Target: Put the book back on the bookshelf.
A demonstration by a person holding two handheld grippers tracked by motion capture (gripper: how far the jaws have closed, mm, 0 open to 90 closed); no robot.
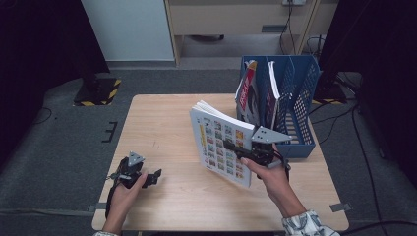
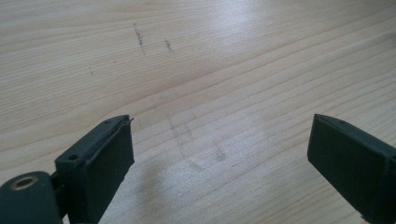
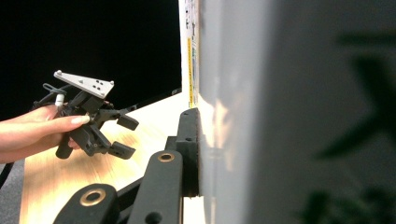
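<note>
Right gripper [image 1: 235,152] partly hidden behind the book [image 1: 221,145] in the high view; far jaw covered by the pages. Book's cover blurred to a grey mass in the right gripper view, cut off at top, right and bottom edges. Print on the book too small to read. Magazines [image 1: 255,93] behind the book half hidden by the blue rack [image 1: 300,98]. Left gripper [image 2: 219,154] cut off at the bottom edge in its own view.
</note>
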